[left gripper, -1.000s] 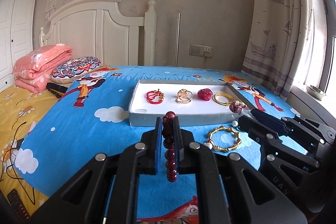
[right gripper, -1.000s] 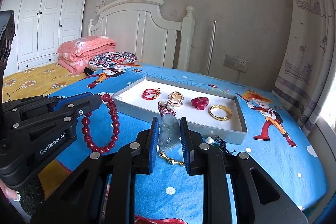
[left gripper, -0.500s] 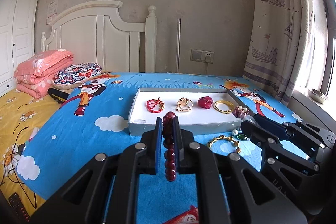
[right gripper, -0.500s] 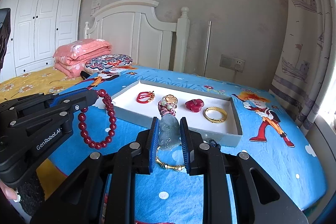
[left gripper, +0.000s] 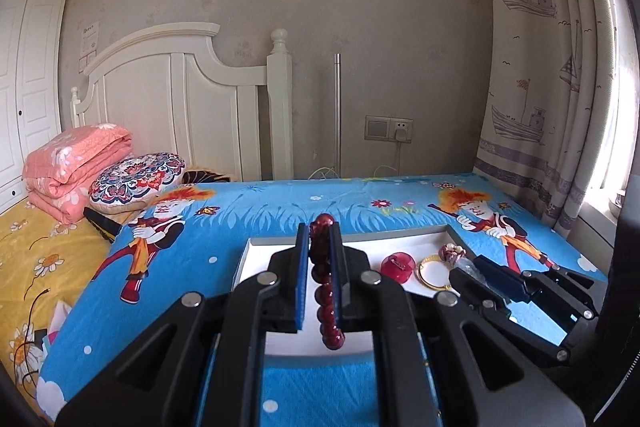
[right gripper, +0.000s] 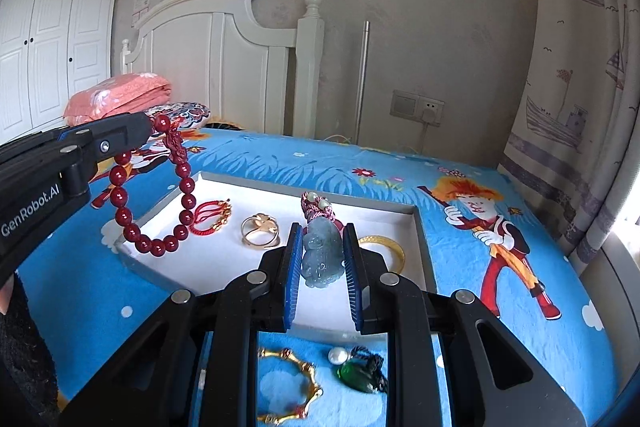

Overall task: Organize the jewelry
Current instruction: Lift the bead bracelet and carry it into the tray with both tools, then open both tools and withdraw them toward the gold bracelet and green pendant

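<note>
Two grippers over the bed, both loaded. Left gripper (left gripper: 320,263), centre of the left wrist view, clamped on one dark red bead bracelet (right gripper: 152,195); the loop hangs at upper left of the right wrist view, above the tray's left end. Right gripper (right gripper: 322,267), centre frame, pinching one pale grey-blue jade pendant (right gripper: 322,255) with a pink cord at its top.

One white tray (right gripper: 424,239) on the blue cartoon bedsheet (right gripper: 460,267), mid-frame. Four pieces in it:
- one red cord bracelet (right gripper: 210,217)
- one gold ring (right gripper: 260,229)
- one red stone (left gripper: 397,265)
- one gold bangle (right gripper: 386,247)

Bottom of frame, on the sheet outside the tray, three pieces: one gold bamboo-style bracelet (right gripper: 296,387), one pearl (right gripper: 337,355), one green pendant (right gripper: 358,373).
</note>
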### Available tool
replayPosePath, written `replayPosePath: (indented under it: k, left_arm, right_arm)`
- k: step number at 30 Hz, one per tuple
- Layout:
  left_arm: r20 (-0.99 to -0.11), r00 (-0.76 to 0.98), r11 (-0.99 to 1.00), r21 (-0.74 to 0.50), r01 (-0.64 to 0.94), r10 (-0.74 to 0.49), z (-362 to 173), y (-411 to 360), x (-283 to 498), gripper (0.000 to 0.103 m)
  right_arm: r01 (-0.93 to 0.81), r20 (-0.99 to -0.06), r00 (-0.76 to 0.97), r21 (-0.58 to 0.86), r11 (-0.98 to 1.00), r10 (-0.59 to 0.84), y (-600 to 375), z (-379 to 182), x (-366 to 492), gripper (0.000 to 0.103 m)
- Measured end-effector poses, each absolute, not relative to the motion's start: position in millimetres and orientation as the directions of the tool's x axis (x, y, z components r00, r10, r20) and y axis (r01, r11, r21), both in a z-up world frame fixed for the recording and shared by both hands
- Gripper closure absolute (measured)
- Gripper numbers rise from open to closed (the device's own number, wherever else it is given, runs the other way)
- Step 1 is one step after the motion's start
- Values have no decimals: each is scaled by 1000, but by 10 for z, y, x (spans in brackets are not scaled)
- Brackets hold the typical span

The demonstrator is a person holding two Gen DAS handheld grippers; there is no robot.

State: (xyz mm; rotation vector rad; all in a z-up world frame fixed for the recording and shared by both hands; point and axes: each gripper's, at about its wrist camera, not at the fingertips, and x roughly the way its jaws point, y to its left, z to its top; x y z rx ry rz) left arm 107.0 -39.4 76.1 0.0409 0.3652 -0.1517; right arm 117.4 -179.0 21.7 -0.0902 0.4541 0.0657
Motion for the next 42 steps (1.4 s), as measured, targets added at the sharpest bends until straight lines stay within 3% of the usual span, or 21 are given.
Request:
replayPosePath:
  k: [7, 15, 17, 18, 20, 23, 29, 34, 42]
  left_arm:
    - [-401, 913, 993, 50, 105, -76, 619, -504, 1691, 93]
    - [-511, 858, 993, 63, 96, -51, 282, -547, 2163, 93]
    - [-530, 847, 994, 64, 86, -39, 218, -538, 2214, 92]
    - [-534, 845, 994, 69, 79, -30, 203, -528, 2216, 85]
    - [-539, 842, 994, 78, 76, -23, 197, -499, 2196, 61]
    - [-516, 857, 994, 91, 65, -9, 250, -460, 2098, 40]
    - [-488, 873, 991, 112, 76, -12, 359, -450, 1828, 16]
    - [-492, 871, 988, 139, 70, 8, 310, -447, 1602, 8]
    - [-511, 860, 998, 50, 32, -2, 151, -250, 1144, 5]
  right_arm:
    - [-29, -490, 872, -56, 998, -2, -1867, 155, 1685, 82]
    - [-1, -590, 807, -29, 1000, -16, -1988, -52, 2065, 82]
    - [8, -597, 802, -26, 1000, -22, -2014, -58, 2087, 76]
    - [12, -591, 806, -30, 999, -28, -2025, -50, 2076, 71]
    - [5, -592, 806, -17, 1000, -14, -2051, -26, 2041, 70]
    - [-4, -589, 808, 9, 1000, 9, -2093, 56, 1947, 70]
    - [-31, -565, 824, 24, 999, 40, -2160, 213, 1705, 68]
    - [-32, -548, 836, 13, 999, 34, -2197, 202, 1459, 52]
    - [-22, -520, 854, 1, 1000, 19, -2358, -17, 883, 51]
